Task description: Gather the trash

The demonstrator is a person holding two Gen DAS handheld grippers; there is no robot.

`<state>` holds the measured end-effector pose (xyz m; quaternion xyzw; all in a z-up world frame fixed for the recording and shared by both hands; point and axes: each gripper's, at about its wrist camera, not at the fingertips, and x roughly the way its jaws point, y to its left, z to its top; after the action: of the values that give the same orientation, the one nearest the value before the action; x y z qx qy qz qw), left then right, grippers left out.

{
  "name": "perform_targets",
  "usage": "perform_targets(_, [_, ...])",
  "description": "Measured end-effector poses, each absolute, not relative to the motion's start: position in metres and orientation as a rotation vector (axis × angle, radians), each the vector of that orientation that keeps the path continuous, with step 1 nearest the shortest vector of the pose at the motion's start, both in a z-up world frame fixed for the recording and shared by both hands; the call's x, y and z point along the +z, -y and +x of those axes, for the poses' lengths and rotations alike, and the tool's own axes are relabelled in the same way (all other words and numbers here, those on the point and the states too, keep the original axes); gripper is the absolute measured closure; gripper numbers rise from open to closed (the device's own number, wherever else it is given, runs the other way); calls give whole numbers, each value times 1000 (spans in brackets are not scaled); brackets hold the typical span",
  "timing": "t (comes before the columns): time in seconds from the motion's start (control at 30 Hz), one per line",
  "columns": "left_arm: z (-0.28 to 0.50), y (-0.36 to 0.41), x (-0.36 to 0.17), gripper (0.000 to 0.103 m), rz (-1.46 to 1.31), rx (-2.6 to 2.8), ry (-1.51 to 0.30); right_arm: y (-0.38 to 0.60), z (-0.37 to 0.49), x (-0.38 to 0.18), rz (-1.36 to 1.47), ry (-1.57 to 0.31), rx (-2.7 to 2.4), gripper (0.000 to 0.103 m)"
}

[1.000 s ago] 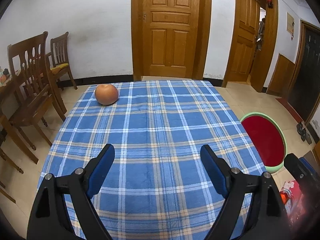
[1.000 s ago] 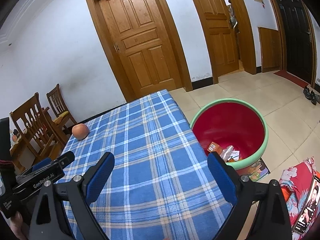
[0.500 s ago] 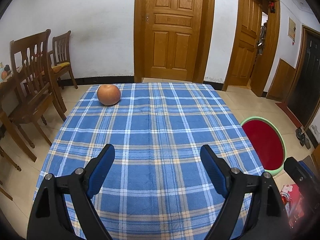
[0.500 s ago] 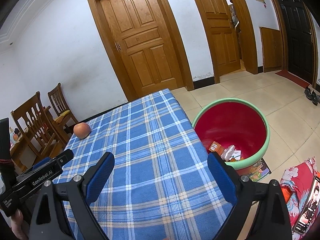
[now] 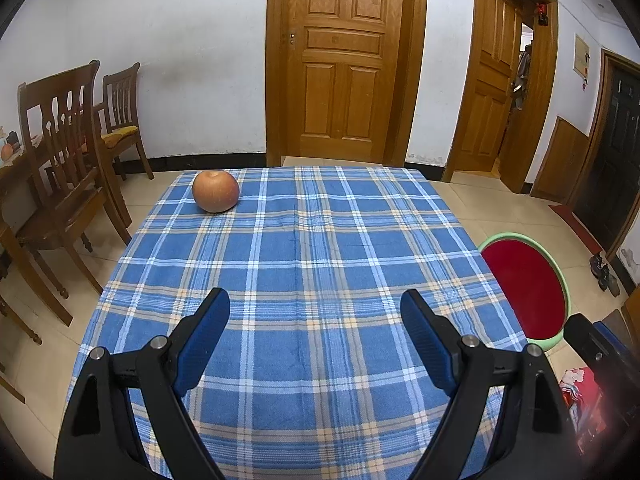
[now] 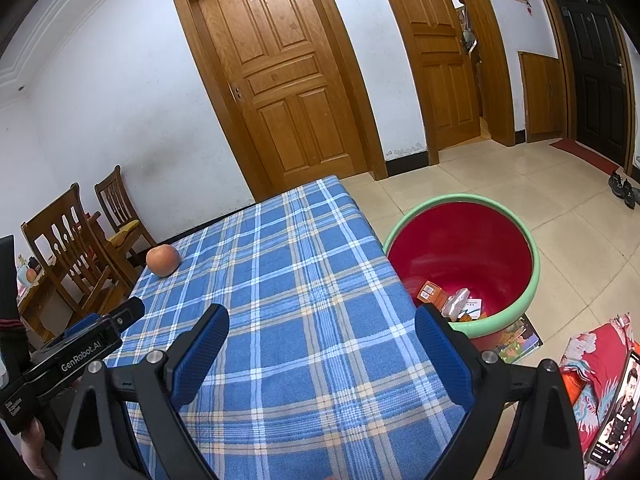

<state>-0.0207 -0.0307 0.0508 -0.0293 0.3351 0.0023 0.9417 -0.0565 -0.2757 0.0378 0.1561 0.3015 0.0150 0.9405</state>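
The left gripper (image 5: 314,320) and right gripper (image 6: 322,332) hover over the plaid surface (image 5: 312,248), jaws spread wide, holding nothing. Beside the surface, the red bin (image 6: 520,236) stands upright on the floor, mouth up, holding trash (image 6: 454,302). An apple (image 5: 215,191) rests at the surface's far left corner.

Light: even and bright indoors, I see no hard glare.
Shadows: soft, faint.
Focus: sharp throughout.
Edges: my views bend strongly, corners go black.

tablecloth (image 5: 312,256): woven cloth, matt | doors (image 5: 344,60): varnished wood | bin (image 6: 534,248): glossy plastic | floor (image 6: 540,184): glossy tile
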Motion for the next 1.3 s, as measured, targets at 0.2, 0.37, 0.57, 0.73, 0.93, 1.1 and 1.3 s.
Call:
perform_targets(0.2, [-21,31,51,16,-61,7,-684,276,-56,38,318,-617,30,7])
perform_targets(0.37, [-21,30,51,16,-62,5,-684,276,-56,38,318,-616,31,7])
perform_targets(0.57, [-21,30,50,16,-65,2,-685,276,-56,38,318,-617,31,7])
perform_targets(0.73, [-22,31,50,16,-67,1,-686,276,-56,38,318,-617,30,7])
perform_targets(0.93, [-22,32,49,16,-68,1,-686,275,-56,39,317,-617,31,7])
perform_targets(1.1, [-22,31,49,16,-68,1,-686,275,-56,39,318,-617,31,7])
perform_targets(1.3, [-22,31,49,16,-69,0,-686,275,-56,39,318,-618,31,7])
